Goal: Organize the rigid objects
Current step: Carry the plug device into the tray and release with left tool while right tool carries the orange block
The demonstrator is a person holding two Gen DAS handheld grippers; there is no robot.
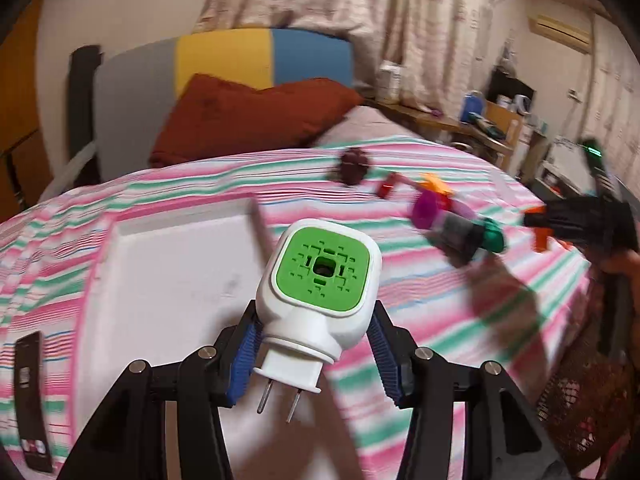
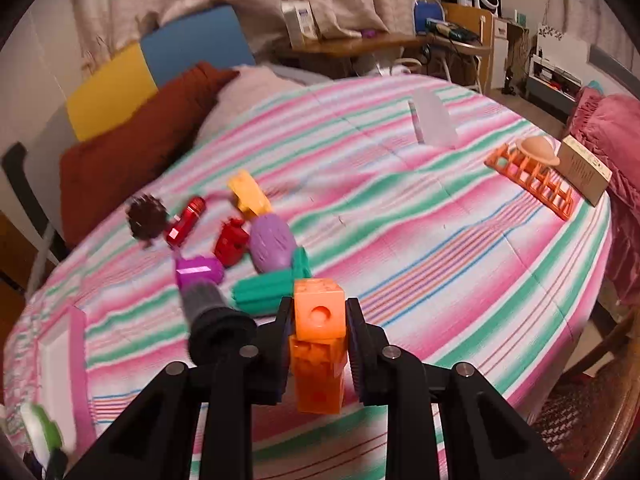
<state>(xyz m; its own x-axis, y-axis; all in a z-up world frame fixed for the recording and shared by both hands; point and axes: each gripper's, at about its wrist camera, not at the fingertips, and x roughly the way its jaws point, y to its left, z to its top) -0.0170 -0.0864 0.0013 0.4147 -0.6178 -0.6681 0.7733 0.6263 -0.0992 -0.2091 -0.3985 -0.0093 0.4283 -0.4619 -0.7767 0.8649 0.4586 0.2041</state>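
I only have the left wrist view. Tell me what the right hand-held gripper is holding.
Observer: The right hand-held gripper is shut on an orange block.
Operator: Report what lies on the bed's far right side.
Observer: An orange rack, with a cardboard box beside it.
Operator: Say what sits on that rack.
Observer: A peach, dome-shaped thing rests on its far end.
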